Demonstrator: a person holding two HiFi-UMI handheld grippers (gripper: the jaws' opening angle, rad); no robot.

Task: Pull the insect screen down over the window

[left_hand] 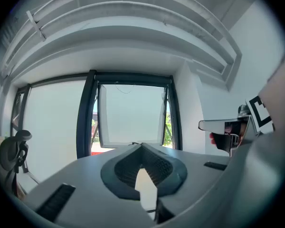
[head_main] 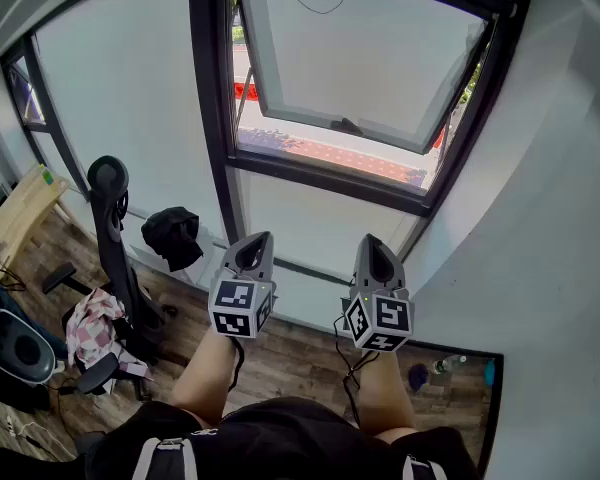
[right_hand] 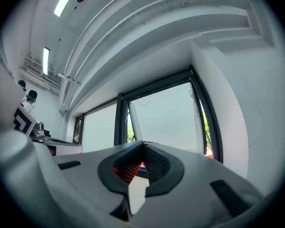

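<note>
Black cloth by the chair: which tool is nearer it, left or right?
Left. The left tool is just right of the black cloth; the right tool is farther right, past the left one.

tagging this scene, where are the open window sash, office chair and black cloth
open window sash [head_main: 370,58]: head view, centre of its pane
office chair [head_main: 108,176]: head view, its headrest
black cloth [head_main: 172,236]: head view, its middle

Likely an office: swivel chair [head_main: 108,178], wooden desk [head_main: 20,210], big window [head_main: 370,58].

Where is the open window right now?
Head view, upper centre: the open window is beyond the left gripper and right gripper, just right of the dark mullion.
</note>
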